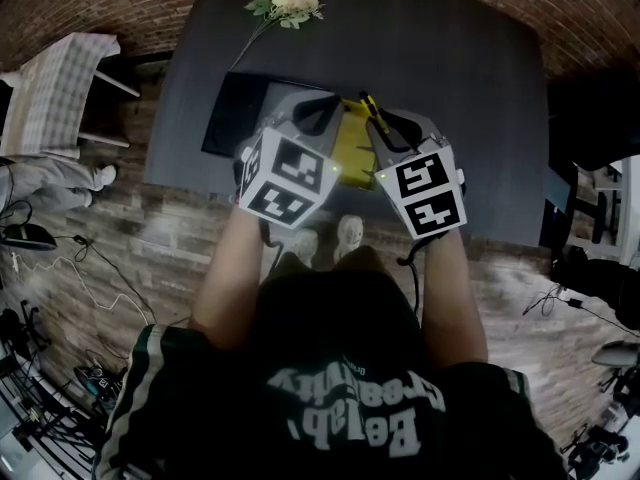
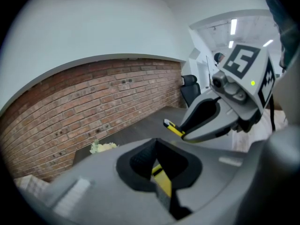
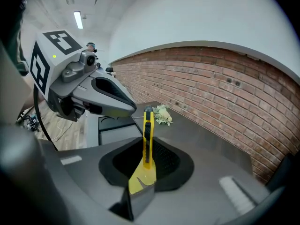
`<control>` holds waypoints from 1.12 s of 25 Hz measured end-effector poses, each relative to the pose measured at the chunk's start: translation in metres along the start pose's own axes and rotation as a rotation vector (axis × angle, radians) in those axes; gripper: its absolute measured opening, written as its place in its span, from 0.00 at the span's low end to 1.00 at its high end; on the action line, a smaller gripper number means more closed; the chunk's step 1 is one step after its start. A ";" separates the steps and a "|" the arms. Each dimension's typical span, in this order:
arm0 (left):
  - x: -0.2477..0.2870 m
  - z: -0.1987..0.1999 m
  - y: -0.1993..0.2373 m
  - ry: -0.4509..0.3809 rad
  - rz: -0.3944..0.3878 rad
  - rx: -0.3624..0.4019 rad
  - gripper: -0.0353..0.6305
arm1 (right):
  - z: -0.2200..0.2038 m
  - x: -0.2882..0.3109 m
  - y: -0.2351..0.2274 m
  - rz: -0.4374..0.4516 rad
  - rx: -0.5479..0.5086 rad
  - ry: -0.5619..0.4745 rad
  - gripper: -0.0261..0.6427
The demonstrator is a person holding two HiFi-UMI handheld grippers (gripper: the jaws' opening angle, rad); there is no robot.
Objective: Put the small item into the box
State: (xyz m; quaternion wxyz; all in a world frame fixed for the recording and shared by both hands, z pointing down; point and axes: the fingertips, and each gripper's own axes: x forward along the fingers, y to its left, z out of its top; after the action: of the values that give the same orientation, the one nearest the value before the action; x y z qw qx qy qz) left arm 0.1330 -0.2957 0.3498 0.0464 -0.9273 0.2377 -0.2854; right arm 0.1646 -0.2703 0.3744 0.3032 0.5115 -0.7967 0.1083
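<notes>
A yellow utility knife point(image 3: 148, 135) with a black slider stands upright between my right gripper's point(image 3: 145, 172) jaws, which are shut on its body. Its tip point(image 2: 172, 127) pokes out of that gripper in the left gripper view. My left gripper point(image 2: 161, 175) is shut on a narrow yellow strip with a black band; what it belongs to I cannot tell. Both grippers point(image 1: 325, 108) point(image 1: 385, 118) hover side by side over the table's near edge, a yellow patch point(image 1: 352, 148) between them. The shallow black box point(image 1: 235, 118) point(image 3: 110, 123) lies open on the table, just left of the left gripper.
The dark table point(image 1: 450, 88) carries a sprig of pale flowers point(image 1: 285, 0) point(image 3: 162, 115) at its far side. A brick wall point(image 3: 225, 93) runs behind. A chair with a checked cloth point(image 1: 60, 88) stands left of the table, and cables point(image 1: 60, 268) lie on the floor.
</notes>
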 end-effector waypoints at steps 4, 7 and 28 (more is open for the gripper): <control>0.008 -0.002 0.000 0.014 0.021 -0.012 0.06 | -0.006 0.007 -0.006 0.030 -0.013 0.007 0.14; 0.012 -0.002 0.000 0.021 0.042 -0.018 0.06 | -0.010 0.011 -0.009 0.056 -0.026 0.009 0.14; 0.028 -0.012 -0.004 0.053 0.133 -0.071 0.06 | -0.039 0.044 -0.001 0.204 -0.119 0.046 0.14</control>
State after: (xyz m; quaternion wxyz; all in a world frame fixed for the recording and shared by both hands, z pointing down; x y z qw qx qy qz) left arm 0.1482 -0.3051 0.3752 0.0259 -0.9026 0.3099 -0.2977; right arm 0.1670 -0.2846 0.4312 0.3387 0.4063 -0.8424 0.1028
